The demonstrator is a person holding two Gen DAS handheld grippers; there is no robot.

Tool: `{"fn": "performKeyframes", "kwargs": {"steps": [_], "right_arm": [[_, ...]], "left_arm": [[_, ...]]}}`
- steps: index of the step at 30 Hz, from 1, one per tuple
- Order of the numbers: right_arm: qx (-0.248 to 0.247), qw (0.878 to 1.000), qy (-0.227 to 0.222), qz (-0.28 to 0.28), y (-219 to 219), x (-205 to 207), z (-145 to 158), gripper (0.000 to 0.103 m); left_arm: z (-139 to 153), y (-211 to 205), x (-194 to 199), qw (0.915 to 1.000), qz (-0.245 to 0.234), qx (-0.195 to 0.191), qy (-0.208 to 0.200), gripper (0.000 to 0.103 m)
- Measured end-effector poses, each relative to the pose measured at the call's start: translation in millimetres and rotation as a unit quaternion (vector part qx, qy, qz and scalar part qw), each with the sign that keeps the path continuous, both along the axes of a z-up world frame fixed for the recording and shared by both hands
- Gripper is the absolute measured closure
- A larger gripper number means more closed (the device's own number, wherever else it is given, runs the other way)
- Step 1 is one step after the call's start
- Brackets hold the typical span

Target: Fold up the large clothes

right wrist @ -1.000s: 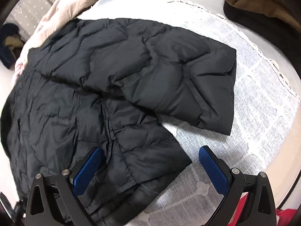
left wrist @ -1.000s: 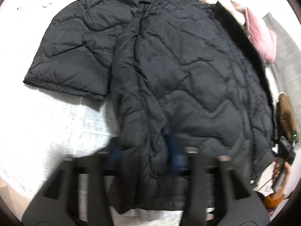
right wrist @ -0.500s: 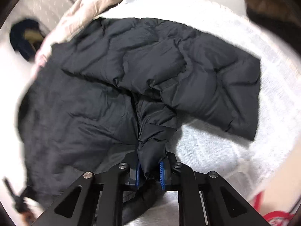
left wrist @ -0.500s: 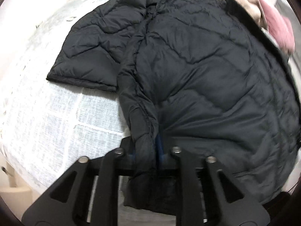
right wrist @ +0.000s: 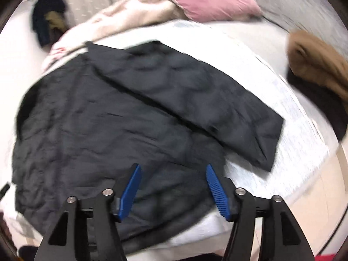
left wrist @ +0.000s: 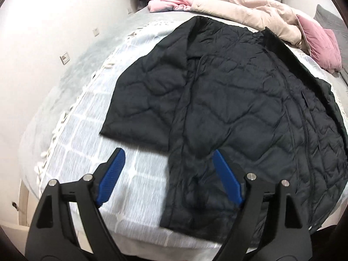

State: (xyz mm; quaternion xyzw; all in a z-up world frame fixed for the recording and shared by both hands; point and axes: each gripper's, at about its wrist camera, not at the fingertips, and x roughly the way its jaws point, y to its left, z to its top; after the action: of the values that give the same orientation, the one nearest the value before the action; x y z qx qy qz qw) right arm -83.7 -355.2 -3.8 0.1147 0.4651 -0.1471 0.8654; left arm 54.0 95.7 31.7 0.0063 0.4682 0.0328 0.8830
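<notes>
Half a second ago each gripper was clamped on a fold of the black quilted jacket (left wrist: 250, 108) at its near hem; both have since let go, their jaws have just been opening, and the hem has dropped flat onto the bed (left wrist: 71, 82). The left gripper (left wrist: 169, 167) hangs released above the jacket's near left corner, blue pads wide apart, nothing pressed between them. The right gripper (right wrist: 171, 180) is likewise released over the hem near the jacket's right side, pads spread with only fabric lying below them. The jacket lies spread, front up, on the white checked cloth (left wrist: 87, 143) covering the bed, one sleeve angled out to each side. Along the far edge of the bed lie a beige quilt (left wrist: 250, 10) and a pink pillow (left wrist: 319, 43). At the bed's right edge sits a brown garment (right wrist: 315, 61), probably fleece, though motion blur smears it.
</notes>
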Motion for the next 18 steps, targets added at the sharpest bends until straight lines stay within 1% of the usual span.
{"fn": "performKeyframes", "kwargs": {"steps": [1,2,3,4,5,6,7,8,10,11,13,15,17,18], "right_arm": [[-0.004,1.000,-0.006,0.013,6,4,4,0.035],[-0.008,1.000,-0.009,0.023,21,7,8,0.034],[-0.014,0.999,-0.010,0.031,27,12,11,0.034],[-0.023,0.999,-0.013,0.037,34,16,15,0.034],[-0.035,0.998,-0.024,0.051,41,27,18,0.034],[-0.043,0.996,-0.032,0.065,47,33,21,0.034],[-0.055,0.995,-0.036,0.081,53,49,18,0.034],[-0.069,0.993,-0.030,0.096,59,62,15,0.034],[-0.107,0.988,-0.002,0.110,65,93,1,0.034],[-0.123,0.987,0.006,0.107,67,103,-5,0.034],[-0.152,0.983,0.016,0.099,62,124,-18,0.034],[-0.155,0.983,0.021,0.094,53,142,-29,0.035],[-0.150,0.984,0.021,0.095,45,152,-34,0.043],[-0.147,0.984,0.027,0.101,41,159,-36,0.062]], "left_arm": [[1,6,-1,1.0000,-0.002,-0.002,0.003,0.020],[4,0,8,0.9999,-0.002,-0.006,0.009,0.020],[1,8,12,0.9999,-0.003,-0.015,0.006,0.020],[-2,12,8,0.9997,-0.005,-0.025,0.005,0.020],[1,5,18,0.9993,-0.011,-0.037,0.001,0.020],[0,12,19,0.9988,-0.018,-0.045,-0.005,0.020],[-2,9,27,0.9981,-0.028,-0.052,-0.015,0.019],[-4,4,34,0.9970,-0.041,-0.058,-0.030,0.019],[-14,-1,44,0.9943,-0.058,-0.062,-0.065,0.019],[-19,-2,46,0.9935,-0.062,-0.058,-0.075,0.019],[-28,-6,60,0.9957,-0.061,-0.024,-0.066,0.019],[-29,-7,70,0.9964,-0.056,0.000,-0.064,0.019],[-25,-4,76,0.9963,-0.040,0.006,-0.076,0.019],[-24,-2,79,0.9964,-0.035,0.004,-0.077,0.019]]}}
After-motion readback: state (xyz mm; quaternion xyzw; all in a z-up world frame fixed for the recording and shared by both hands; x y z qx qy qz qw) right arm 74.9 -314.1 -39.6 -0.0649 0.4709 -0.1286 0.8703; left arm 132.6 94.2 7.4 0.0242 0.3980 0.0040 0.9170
